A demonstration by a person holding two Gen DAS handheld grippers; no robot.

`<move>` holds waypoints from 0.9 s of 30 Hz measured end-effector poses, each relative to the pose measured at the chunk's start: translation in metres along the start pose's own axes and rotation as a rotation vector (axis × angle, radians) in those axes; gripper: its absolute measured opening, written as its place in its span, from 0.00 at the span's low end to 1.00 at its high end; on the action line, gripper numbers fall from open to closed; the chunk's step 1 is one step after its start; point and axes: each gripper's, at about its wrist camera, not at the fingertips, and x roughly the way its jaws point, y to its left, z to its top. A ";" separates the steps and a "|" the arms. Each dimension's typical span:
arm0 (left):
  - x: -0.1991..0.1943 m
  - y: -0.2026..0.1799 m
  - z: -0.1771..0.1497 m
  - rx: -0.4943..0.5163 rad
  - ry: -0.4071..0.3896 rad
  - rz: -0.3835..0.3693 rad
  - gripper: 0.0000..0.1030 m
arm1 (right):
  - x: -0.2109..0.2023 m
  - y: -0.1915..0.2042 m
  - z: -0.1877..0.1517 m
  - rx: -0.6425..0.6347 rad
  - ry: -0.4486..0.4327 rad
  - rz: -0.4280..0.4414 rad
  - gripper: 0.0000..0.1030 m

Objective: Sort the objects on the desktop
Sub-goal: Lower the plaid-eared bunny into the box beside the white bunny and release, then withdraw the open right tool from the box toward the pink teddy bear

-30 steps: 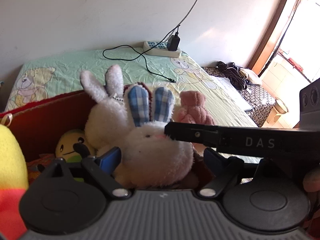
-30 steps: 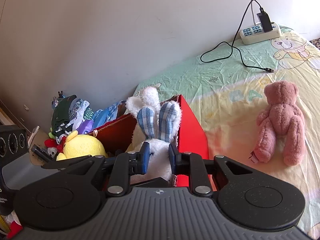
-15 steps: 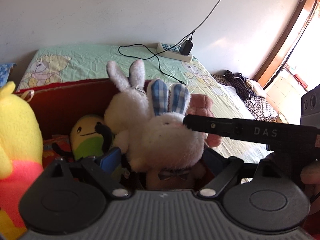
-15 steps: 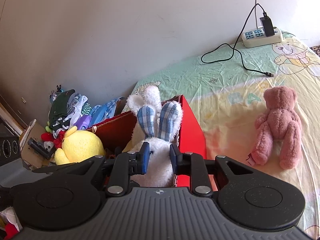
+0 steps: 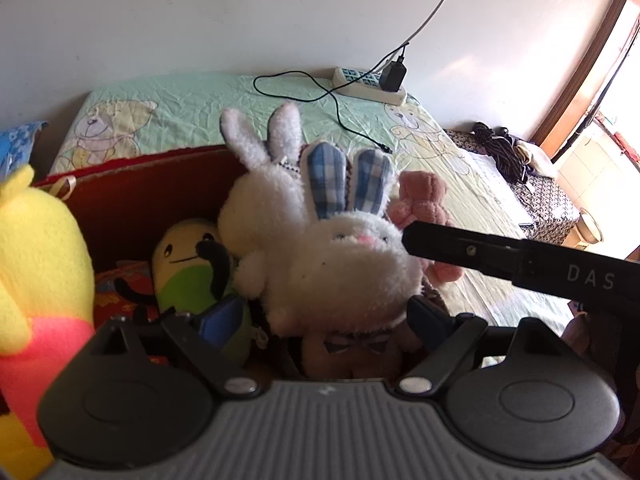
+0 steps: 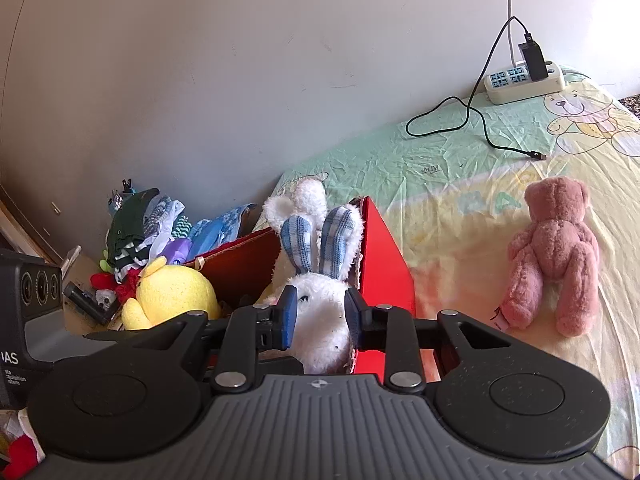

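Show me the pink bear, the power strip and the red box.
pink bear (image 6: 560, 240), right wrist view, on its back
power strip (image 6: 516, 84), right wrist view, on its top face
red box (image 6: 384, 268), right wrist view, on its outer side wall

A white power strip (image 6: 525, 82) with a black charger (image 6: 532, 60) lies on the bear-print sheet (image 6: 452, 160).

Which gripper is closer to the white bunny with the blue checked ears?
The right gripper: its fingers sit either side of the bunny's head. The left gripper hangs open just below it, over the red box.
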 end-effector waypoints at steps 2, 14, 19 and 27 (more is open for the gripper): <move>-0.005 -0.003 0.002 0.008 -0.011 0.010 0.86 | -0.009 -0.003 -0.001 0.015 -0.023 0.009 0.29; -0.005 -0.039 0.011 0.018 -0.016 0.150 0.86 | -0.036 -0.043 -0.002 0.096 -0.023 0.034 0.29; 0.002 -0.046 0.012 -0.040 0.010 0.221 0.86 | -0.037 -0.053 0.003 0.078 0.026 0.079 0.29; 0.013 -0.057 0.016 -0.128 0.035 0.323 0.86 | -0.034 -0.076 0.011 0.073 0.108 0.143 0.30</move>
